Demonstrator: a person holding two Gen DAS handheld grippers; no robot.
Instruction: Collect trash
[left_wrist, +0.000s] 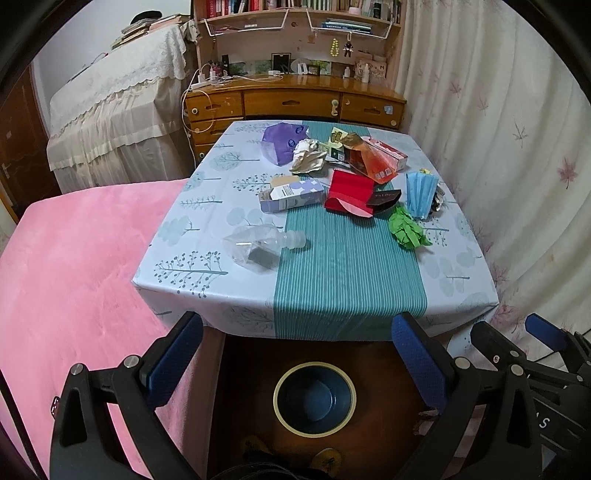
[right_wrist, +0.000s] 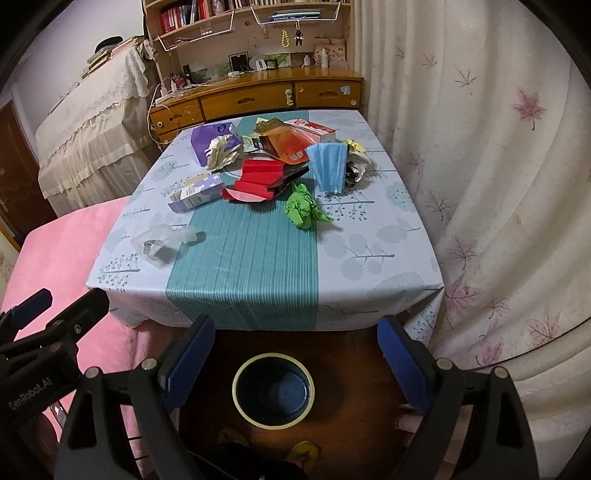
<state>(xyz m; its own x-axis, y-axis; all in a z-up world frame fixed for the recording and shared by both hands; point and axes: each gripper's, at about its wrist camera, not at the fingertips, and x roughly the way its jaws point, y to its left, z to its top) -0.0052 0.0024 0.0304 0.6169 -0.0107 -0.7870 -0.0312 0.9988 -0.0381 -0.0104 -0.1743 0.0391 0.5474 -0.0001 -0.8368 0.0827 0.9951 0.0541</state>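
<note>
Both grippers hang side by side in front of the table, and nothing has gone in yet by the look of it. The left gripper (left_wrist: 297, 354) has its blue pads spread wide with nothing between them, and the right gripper (right_wrist: 297, 356) is just as wide and just as empty. Down on the floor between them and the table's near edge sits the bin (left_wrist: 314, 398), dark blue with a pale rim, and its bottom looks bare in both views.

So the whole job is ahead. Up on the tablecloth (left_wrist: 347, 266) the trash is all waiting: a crushed clear plastic bottle (left_wrist: 264, 245) lies nearest, on the left side; a crumpled green paper (left_wrist: 408, 230) sits to the right of the teal stripe. Farther back, a lilac carton (left_wrist: 290, 195) lies on its side, just left of an opened red box (left_wrist: 351, 195), with a blue face mask (left_wrist: 421, 194) propped up at the right and some dark crinkled wrapper behind it. At the far end there's a purple pouch (left_wrist: 282, 142), a scrunched beige paper ball (left_wrist: 310, 157) and an orange packet (left_wrist: 371, 158) piled close together.

My read: zero pieces binned, at least eight to go, and the bottle and green paper look like the easiest first grabs, one for each side
</note>
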